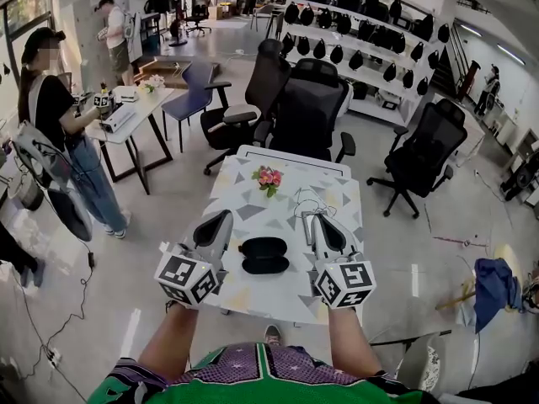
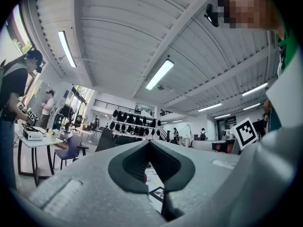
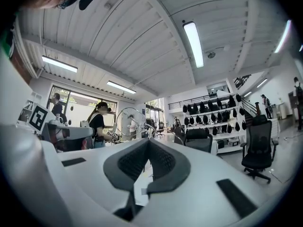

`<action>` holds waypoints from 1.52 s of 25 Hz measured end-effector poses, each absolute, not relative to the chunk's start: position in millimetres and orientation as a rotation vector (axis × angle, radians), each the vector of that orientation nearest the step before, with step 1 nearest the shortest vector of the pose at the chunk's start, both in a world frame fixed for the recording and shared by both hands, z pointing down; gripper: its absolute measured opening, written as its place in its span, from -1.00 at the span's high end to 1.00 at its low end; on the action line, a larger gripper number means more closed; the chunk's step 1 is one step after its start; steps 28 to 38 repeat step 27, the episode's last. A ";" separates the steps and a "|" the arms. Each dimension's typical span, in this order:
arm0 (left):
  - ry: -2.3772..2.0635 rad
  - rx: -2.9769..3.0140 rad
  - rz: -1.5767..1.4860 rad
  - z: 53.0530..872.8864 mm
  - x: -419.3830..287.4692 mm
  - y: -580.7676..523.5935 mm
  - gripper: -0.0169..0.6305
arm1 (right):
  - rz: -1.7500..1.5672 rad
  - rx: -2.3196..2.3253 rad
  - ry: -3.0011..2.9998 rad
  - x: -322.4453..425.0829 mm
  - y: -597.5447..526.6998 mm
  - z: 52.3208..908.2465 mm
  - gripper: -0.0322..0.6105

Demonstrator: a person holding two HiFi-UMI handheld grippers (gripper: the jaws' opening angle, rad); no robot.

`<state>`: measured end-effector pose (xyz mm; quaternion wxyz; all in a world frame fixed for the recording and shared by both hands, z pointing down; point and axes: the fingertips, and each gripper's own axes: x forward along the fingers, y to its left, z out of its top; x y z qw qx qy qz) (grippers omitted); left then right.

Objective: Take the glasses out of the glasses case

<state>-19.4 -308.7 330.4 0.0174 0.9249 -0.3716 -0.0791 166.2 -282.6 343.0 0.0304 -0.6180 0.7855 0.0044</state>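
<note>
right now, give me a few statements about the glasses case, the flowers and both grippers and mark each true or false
1. The black glasses case lies on the table between the two grippers. True.
2. The left gripper is clamped on the case. False: its jaws are together on nothing, beside the case.
3. Pink flowers stand on the table beyond the case. True.
4. The right gripper has its jaws wide apart. False: they are together and empty.
</note>
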 end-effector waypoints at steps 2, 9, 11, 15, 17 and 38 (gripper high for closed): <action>-1.157 2.874 -0.247 329.3 -19.5 -307.8 0.90 | 0.023 -1.908 2.415 166.7 -281.7 340.6 0.89; -1.160 2.874 -0.249 330.8 -18.3 -306.5 0.90 | 0.024 -1.902 2.406 169.3 -281.0 339.4 0.89; -1.162 2.874 -0.251 329.9 -18.3 -306.4 0.90 | 0.024 -1.898 2.406 169.2 -281.3 338.2 0.89; -1.166 2.873 -0.256 326.7 -17.8 -306.6 0.90 | 0.022 -1.894 2.407 170.0 -283.1 336.7 0.89; -1.169 2.874 -0.258 326.5 -17.5 -307.5 0.90 | 0.021 -1.891 2.408 170.1 -284.6 337.5 0.89; -1.177 2.870 -0.265 326.7 -19.9 -309.1 0.90 | 0.024 -1.884 2.415 167.2 -287.7 339.2 0.89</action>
